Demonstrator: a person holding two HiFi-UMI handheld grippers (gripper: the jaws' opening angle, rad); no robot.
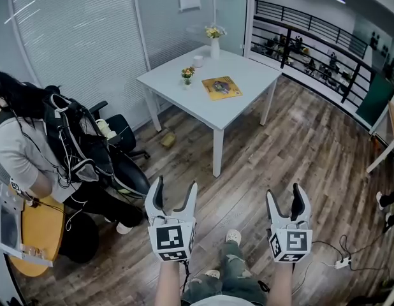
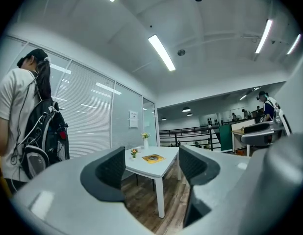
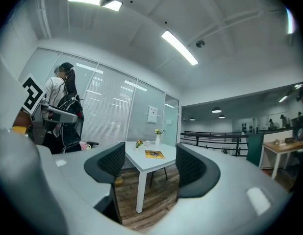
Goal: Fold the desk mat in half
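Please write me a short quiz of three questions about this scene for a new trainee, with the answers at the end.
1. True or false: the left gripper holds the flat yellow desk mat.
2. Which thing stands near the far corner of the white square table? A: a white vase with yellow flowers. B: a black laptop. C: a red bottle.
3. In a few words: how do the jaws of the right gripper stand, and what is between them?

Key
1. False. The mat lies on the table, far from both grippers.
2. A.
3. Apart, with nothing between them.
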